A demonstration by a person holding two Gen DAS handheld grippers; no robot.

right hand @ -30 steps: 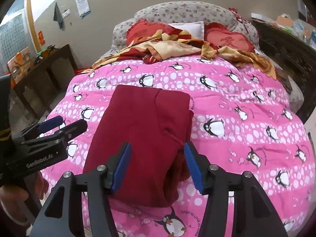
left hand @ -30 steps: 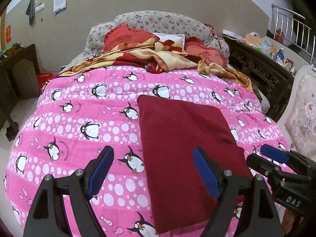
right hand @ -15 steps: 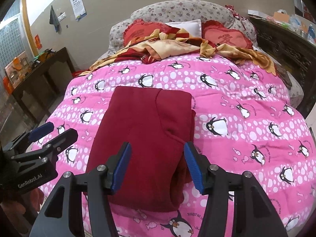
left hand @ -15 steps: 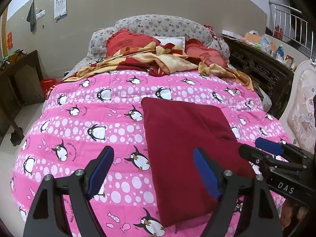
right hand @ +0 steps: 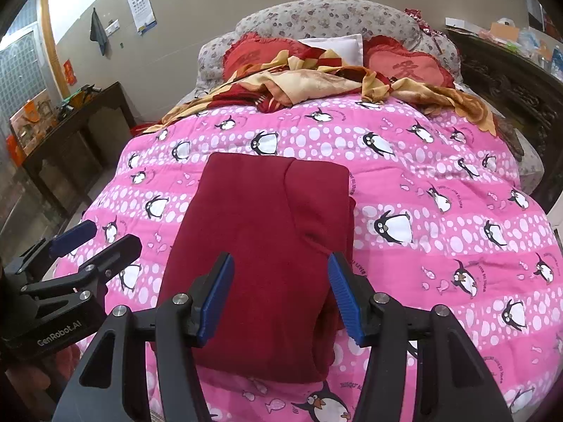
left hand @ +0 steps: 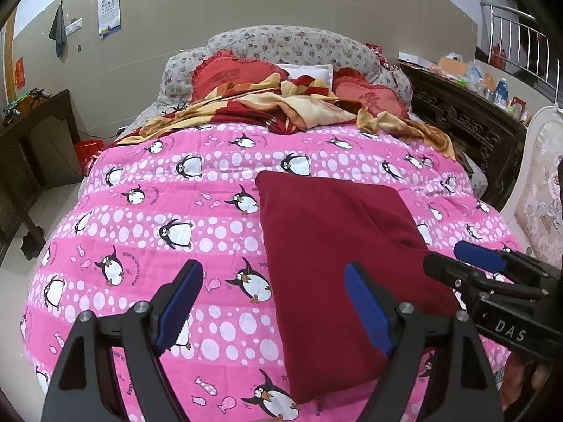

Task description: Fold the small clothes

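Nearest to me, my left gripper [left hand: 271,302] hangs with its jaws spread wide over the quilt [left hand: 147,218], gripping nothing, and my right gripper [right hand: 281,295] stands partly apart above the near end of the dark red garment [right hand: 260,246], also empty. The garment lies on the bed as a long rectangle, folded lengthwise, with one flap overlapping along its right side. I judge the next fold is end to end: I'd pinch both near corners through every layer, lift low, and carry them evenly to the far edge so the overlapped flap doesn't slide out. The soft penguin quilt will give under pressure, so I'd close on cloth only. Beyond lie a rumpled red-and-gold blanket [right hand: 316,88], red pillows [left hand: 366,98], the floral headboard [right hand: 330,17], and an eye chart [left hand: 109,7] on the wall.
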